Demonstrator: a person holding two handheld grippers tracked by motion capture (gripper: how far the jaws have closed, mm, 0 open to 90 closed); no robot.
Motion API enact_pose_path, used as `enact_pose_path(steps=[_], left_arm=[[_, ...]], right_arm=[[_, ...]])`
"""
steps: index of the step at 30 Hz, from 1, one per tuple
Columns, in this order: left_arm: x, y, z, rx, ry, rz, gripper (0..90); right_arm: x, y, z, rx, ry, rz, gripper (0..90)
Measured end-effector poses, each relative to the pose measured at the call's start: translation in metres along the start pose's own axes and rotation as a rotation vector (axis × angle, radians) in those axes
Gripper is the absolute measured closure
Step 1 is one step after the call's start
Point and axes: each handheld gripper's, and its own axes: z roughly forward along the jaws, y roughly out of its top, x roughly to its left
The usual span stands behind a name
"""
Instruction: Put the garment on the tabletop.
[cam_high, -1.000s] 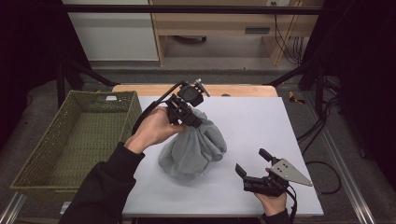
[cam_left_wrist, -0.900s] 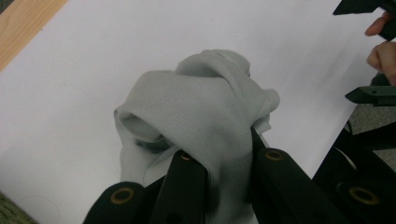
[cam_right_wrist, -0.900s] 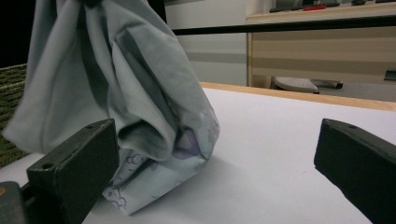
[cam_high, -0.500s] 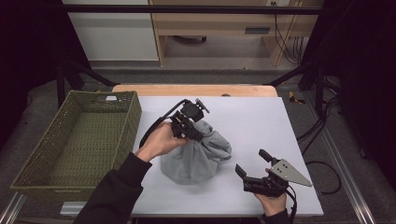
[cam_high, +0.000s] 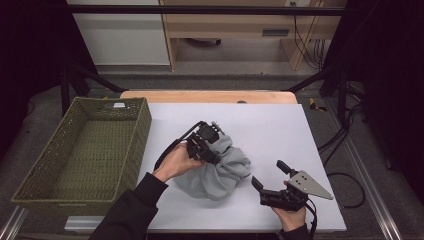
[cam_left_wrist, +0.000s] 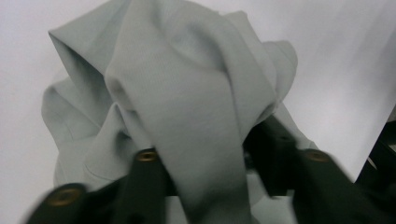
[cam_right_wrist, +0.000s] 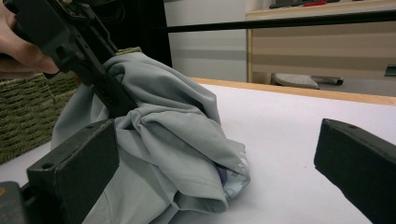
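Two hand-held grippers over one white table (cam_high: 280, 125).

Left gripper (cam_high: 212, 157): carried by the left hand (cam_high: 176, 162), forearm in a dark sleeve (cam_high: 131, 210) entering from the bottom edge and angled up toward the table's middle. It points forward and down into the top of a grey garment (cam_high: 220, 172). Its jaws have just been opening; in the left gripper view a thick fold of the garment (cam_left_wrist: 187, 107) drapes between and over them, the jaws standing part-way apart on either side, the cloth loose rather than pinched.

Right gripper (cam_high: 272, 180): held low at the near right of the table by the right hand (cam_high: 290, 217), jaws spread wide with nothing between them, aimed leftward at the garment and a little apart from it.

Grey garment: crumpled in a heap on the table, centre-left, directly under the left gripper. From the right gripper view it sits just ahead of the left-hand jaw, its hem (cam_right_wrist: 224, 186) resting on the table.

Woven green basket (cam_high: 75, 150): left of the table, beside the garment.
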Motion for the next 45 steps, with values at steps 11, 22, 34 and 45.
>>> enact_pose_path(steps=[11, 22, 34, 45], left_arm=[[-0.005, -0.006, -0.027, -0.162, 0.026, -0.011, 14.4], [-0.008, -0.037, -0.058, -0.395, 0.054, -0.056, 9.7], [0.000, -0.095, -0.067, -0.580, 0.062, -0.111, 9.1], [0.003, -0.149, -0.056, -0.711, 0.034, -0.180, 8.5]], right_arm=[[0.000, 0.000, 0.000, -0.005, 0.003, 0.005, 0.2], [-0.001, 0.001, -0.001, -0.010, 0.001, 0.013, 0.2], [-0.001, 0.001, 0.000, -0.009, 0.000, 0.019, 0.2], [-0.002, 0.000, 0.000, -0.007, 0.007, 0.019, 0.2]])
